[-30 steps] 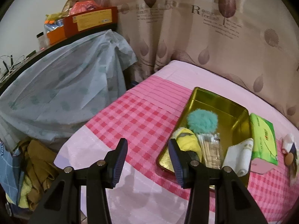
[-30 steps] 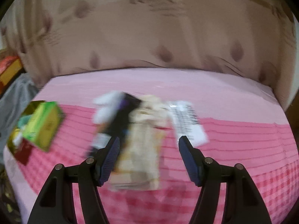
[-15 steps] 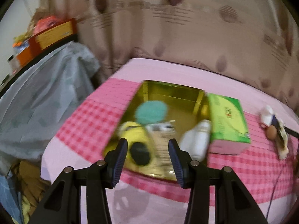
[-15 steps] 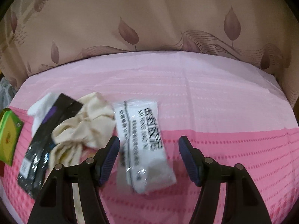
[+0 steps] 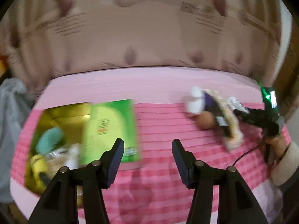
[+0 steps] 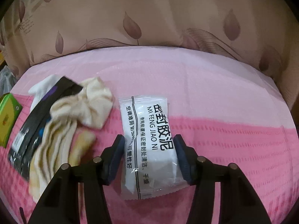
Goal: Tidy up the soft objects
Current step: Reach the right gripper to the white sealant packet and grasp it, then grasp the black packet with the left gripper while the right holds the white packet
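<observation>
The right gripper (image 6: 148, 155) is wide open. A white packet (image 6: 149, 141) lies flat on the pink cloth (image 6: 224, 130) between its two fingers. The fingers sit on each side of the packet, very close to it, but they do not squeeze it. The packet has black writing on it.

Just left of the packet is a cream sock (image 6: 84, 108), all bunched up. Under it and to its left lies a black packet (image 6: 37, 119), and a bit of white cloth (image 6: 44, 85) peeks out behind that. A green box (image 6: 7, 119) shows at the far left edge.

The left gripper (image 5: 147, 158) is wide open too and holds nothing. It hangs over the pink cloth. This view is blurry. The green box (image 5: 110, 128) is just ahead of its left finger. A gold tray (image 5: 65, 115) touches the box on the left side. In the tray are a fluffy blue ball (image 5: 49, 138) and a yellow thing (image 5: 37, 164); the rest in there is too blurry to tell.

Far to the right in that view is the pile of soft things, and the right gripper (image 5: 237, 112) reaches into it. A brown curtain (image 6: 149, 18) hangs behind the bed.
</observation>
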Demonstrator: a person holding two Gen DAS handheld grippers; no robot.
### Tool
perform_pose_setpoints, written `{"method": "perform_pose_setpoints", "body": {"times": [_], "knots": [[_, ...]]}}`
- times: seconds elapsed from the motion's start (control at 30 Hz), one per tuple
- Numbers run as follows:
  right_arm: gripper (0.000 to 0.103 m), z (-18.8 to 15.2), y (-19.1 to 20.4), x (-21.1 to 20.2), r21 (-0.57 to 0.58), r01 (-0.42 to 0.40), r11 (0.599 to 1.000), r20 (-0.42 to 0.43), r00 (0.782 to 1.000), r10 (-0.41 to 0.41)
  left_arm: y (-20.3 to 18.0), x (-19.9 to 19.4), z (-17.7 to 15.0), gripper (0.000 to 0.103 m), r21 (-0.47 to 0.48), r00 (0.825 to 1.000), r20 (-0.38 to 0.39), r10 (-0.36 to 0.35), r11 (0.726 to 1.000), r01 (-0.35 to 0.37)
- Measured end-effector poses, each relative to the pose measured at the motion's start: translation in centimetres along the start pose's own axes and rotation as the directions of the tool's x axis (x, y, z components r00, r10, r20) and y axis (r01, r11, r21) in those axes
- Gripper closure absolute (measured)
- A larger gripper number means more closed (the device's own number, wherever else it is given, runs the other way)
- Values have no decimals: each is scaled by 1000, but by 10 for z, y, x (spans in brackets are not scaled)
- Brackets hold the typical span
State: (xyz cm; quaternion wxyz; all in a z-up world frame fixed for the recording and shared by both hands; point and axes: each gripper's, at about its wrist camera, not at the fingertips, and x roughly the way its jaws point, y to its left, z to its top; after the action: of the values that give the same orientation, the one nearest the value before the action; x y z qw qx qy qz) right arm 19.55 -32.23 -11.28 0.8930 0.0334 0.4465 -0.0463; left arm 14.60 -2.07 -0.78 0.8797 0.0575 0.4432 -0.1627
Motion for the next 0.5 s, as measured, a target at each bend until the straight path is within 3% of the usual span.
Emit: {"method": "perform_pose_setpoints", "body": {"times": [0.13,0.3,0.43,0.5], "knots": [[52,-27,-12,-22,30,0,1000,2,1000,0,-46,22,20,48,51,994,-45,-99,994,101],[52,-66,-26,-53,51,27,998,1,1000,-27,-84,48,42,48,72,980,-103,-169,982,177],[52,-87,-36,-70,62,45,997,9,999,-46,-100,78,60,48,22,956,-178,-233,970,241],[52,-91,-41,-74,87,29,996,15,999,-30,-107,89,65,48,6,952,-201,-229,972,235]]}}
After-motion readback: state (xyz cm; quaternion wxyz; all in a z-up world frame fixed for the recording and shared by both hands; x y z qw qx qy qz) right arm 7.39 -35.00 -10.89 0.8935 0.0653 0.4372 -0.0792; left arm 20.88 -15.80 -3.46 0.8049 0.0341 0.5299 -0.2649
